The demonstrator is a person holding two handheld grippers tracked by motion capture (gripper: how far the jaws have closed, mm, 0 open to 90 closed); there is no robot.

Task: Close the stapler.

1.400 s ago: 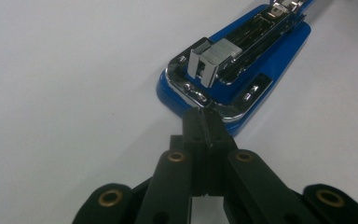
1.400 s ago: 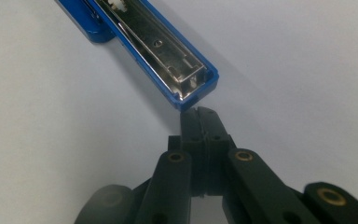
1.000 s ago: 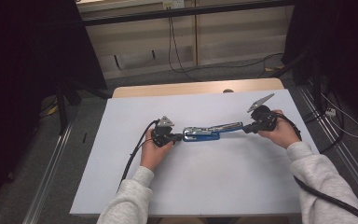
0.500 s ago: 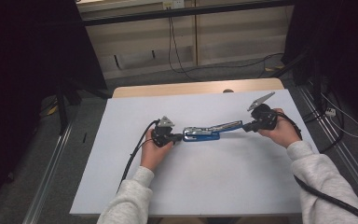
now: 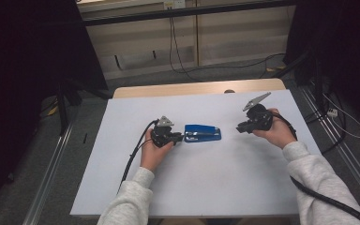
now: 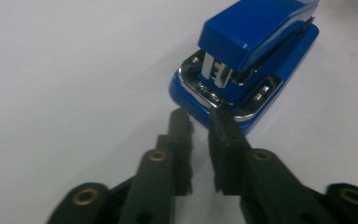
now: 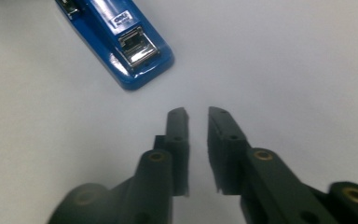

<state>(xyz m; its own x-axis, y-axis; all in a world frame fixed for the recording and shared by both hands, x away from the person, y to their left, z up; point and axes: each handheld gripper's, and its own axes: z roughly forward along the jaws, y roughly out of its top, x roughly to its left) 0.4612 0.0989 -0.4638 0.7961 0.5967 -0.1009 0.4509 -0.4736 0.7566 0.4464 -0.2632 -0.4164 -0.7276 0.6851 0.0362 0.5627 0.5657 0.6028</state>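
White table (image 5: 197,187) bearing a blue stapler (image 5: 203,133) near its centre, toward the far edge. Left gripper (image 5: 177,138): jaws slightly apart, tips at the stapler's rear end. Right gripper (image 5: 240,127): near the right edge, jaws slightly apart, clear of the stapler.

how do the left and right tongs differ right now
The left tongs sit at the stapler, tips close against its hinged end; the right tongs are apart from it over bare table. The left hand lies low on the table; the right is tilted up. Both stand slightly parted, holding nothing.
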